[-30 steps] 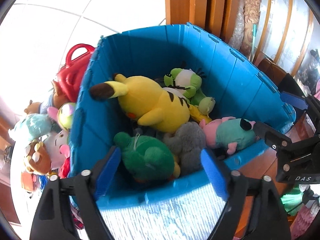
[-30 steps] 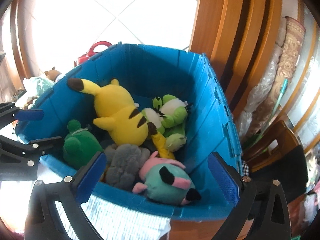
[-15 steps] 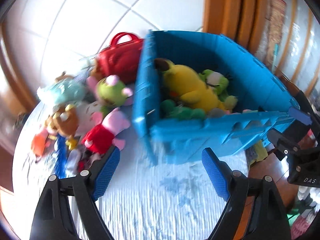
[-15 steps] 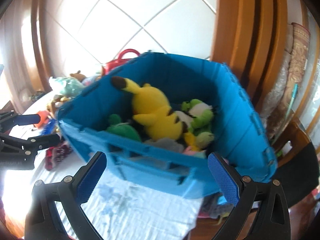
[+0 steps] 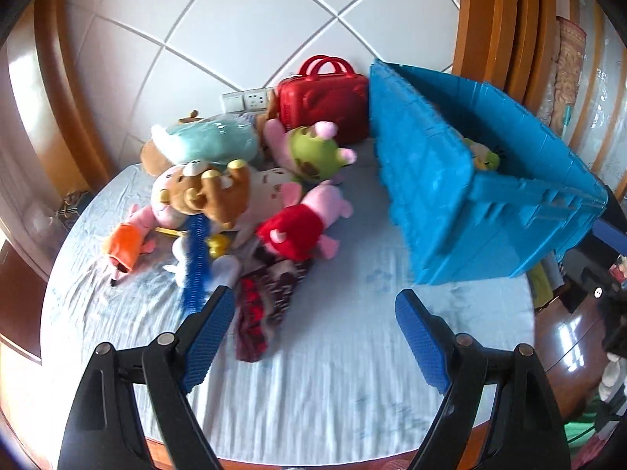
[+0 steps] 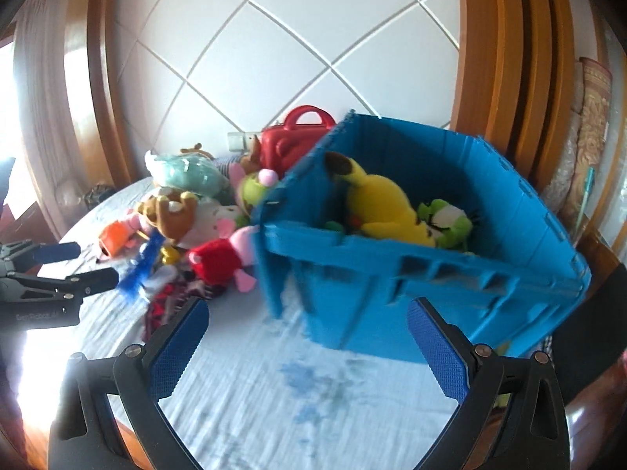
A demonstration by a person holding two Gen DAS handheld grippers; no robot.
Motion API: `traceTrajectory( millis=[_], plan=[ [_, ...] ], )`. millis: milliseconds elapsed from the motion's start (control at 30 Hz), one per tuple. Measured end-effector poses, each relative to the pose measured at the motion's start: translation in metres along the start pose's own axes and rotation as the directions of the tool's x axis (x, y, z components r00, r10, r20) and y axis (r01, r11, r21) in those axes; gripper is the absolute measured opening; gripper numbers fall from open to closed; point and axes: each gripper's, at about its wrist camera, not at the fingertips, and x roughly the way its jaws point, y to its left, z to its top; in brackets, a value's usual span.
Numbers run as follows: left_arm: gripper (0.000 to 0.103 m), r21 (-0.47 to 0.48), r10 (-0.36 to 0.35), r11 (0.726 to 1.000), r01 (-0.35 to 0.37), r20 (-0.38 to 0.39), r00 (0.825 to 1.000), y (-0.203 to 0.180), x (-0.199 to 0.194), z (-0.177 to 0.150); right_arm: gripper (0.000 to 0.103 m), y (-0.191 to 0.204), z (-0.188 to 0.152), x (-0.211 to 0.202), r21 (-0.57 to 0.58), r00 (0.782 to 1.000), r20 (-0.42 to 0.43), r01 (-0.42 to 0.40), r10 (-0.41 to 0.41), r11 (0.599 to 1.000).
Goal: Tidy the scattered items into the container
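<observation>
A blue plastic bin [image 5: 462, 203] [image 6: 423, 274] stands at the right of a round table and holds a yellow plush [image 6: 382, 203] and a green frog plush [image 6: 446, 219]. A pile of plush toys lies left of it: a pink pig in red [image 5: 301, 227] [image 6: 219, 258], a brown bear [image 5: 211, 192], a green-and-pink plush [image 5: 313, 152], a teal one [image 5: 203, 141]. A dark patterned cloth [image 5: 266, 305] lies nearest. My left gripper [image 5: 313, 325] is open and empty above the table. My right gripper [image 6: 309, 344] is open and empty before the bin.
A red handbag [image 5: 325, 94] stands against the tiled wall behind the pile. The table is covered with a light blue cloth [image 5: 333, 384]. Wooden frames flank the wall. The left gripper shows at the left edge of the right wrist view [image 6: 58, 270].
Both grippers have pulled back and up from over the bin's inside. The views now take in the bin's outer wall, the tabletop and the toy pile on the left.
</observation>
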Motion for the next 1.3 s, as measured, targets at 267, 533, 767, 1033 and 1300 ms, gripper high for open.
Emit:
traceTrajectory(
  millis=[267, 533, 767, 1033, 1300],
  plan=[
    [0.084, 0.046, 0.007, 0.999, -0.009, 0.046, 0.999, 0.093, -0.018, -0.03, 0.103, 0.092, -0.018, -0.01, 0.072, 0.996, 0.009, 0.085, -0.086, 0.994],
    [0.084, 0.03, -0.021, 0.999, 0.02, 0.036, 0.999, 0.137, -0.029, -0.043, 0.103, 0.142, -0.024, -0.022, 0.085, 0.992, -0.009, 0.128, -0.128, 0.988],
    [0.084, -0.015, -0.012, 1.0, 0.012, 0.026, 1.0, 0.148, -0.035, -0.051, 0.103, 0.157, -0.021, -0.027, 0.051, 0.994, 0.005, 0.106, -0.106, 0.993],
    [0.084, -0.038, -0.013, 0.999, 0.014, 0.051, 0.999, 0.143, -0.046, -0.056, 0.103, 0.163, -0.026, -0.039, 0.028, 0.992, 0.032, 0.12, -0.121, 0.992],
    [0.084, -0.024, -0.01, 1.0, 0.012, 0.062, 0.998, 0.133, -0.051, -0.057, 0.103, 0.153, -0.031, -0.042, 0.048, 0.992, 0.029, 0.121, -0.123, 0.991]
  ],
)
